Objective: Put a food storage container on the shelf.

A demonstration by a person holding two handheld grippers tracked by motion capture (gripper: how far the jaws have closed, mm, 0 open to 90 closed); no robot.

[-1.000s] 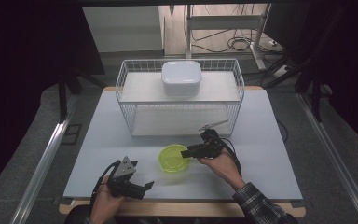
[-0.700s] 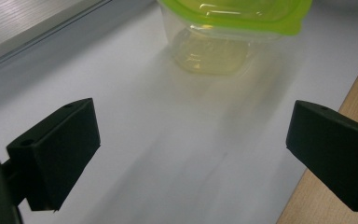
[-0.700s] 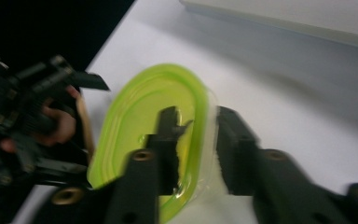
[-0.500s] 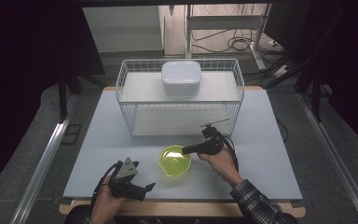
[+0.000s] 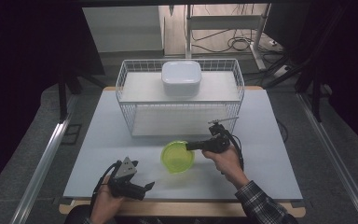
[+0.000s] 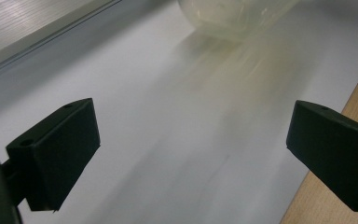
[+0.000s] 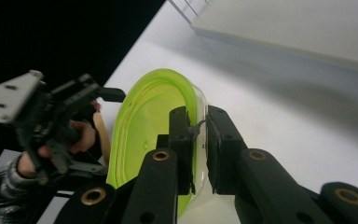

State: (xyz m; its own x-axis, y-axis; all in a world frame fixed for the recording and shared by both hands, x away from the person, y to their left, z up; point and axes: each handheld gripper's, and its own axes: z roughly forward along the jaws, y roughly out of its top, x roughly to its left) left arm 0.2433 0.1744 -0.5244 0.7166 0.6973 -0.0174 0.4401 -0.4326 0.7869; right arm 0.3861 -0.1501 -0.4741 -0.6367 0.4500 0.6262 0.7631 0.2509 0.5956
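Right gripper (image 5: 188, 146), jaws just closed, pinches rim of green bowl (image 5: 177, 157): one finger (image 7: 181, 135) inside, other outside, bowl tilted, just in front of wire basket (image 5: 182, 100) w/ white container (image 5: 182, 78). Left gripper (image 5: 147, 187) idles near table (image 5: 270, 140) edge, jaws wide, nothing between; bowl beyond its fingertips.

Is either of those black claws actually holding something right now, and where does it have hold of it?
Yes. The right gripper is clamped on the rim of the green bowl, one jaw inside the wall and one outside. The left gripper stands open with nothing between its jaws.
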